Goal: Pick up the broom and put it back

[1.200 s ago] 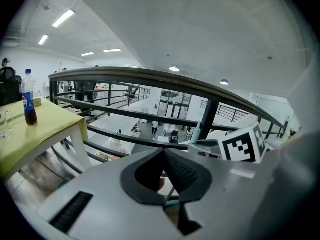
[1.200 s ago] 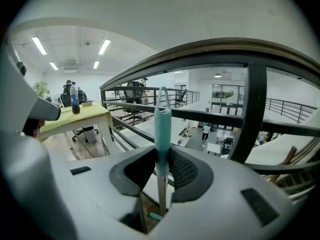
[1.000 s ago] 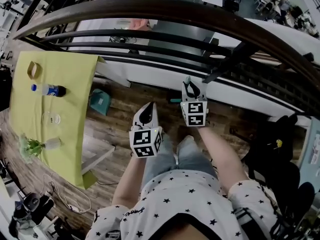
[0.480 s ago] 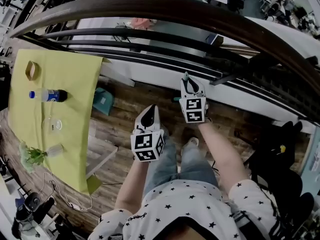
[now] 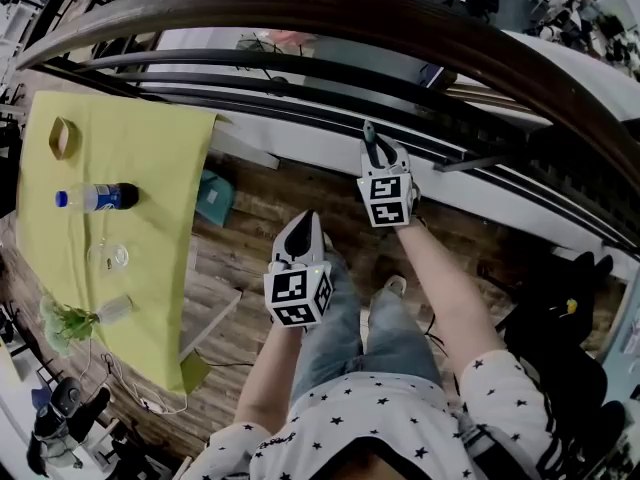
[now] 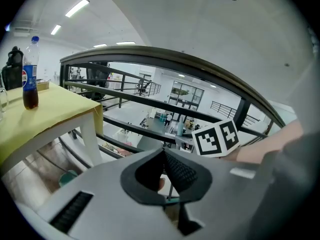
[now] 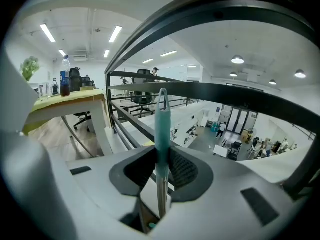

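The broom shows as a thin metal handle with a teal tip, standing upright between the jaws of my right gripper, which is shut on it. In the head view the teal tip pokes up from the right gripper, close to the dark railing. The broom's head is hidden. My left gripper is lower and to the left, above the person's knee. Its jaws meet at the tips with nothing between them. The right gripper's marker cube shows just beyond it.
A table with a yellow cloth stands at the left, bearing a cola bottle, a glass, a small plant and a tape roll. A teal bin sits beside it on the wooden floor. The railing's bars run across ahead.
Both grippers have moved forward toward the railing, the right one further, still shut on the broom handle. The table has slid slightly in the head view as the head shifted.
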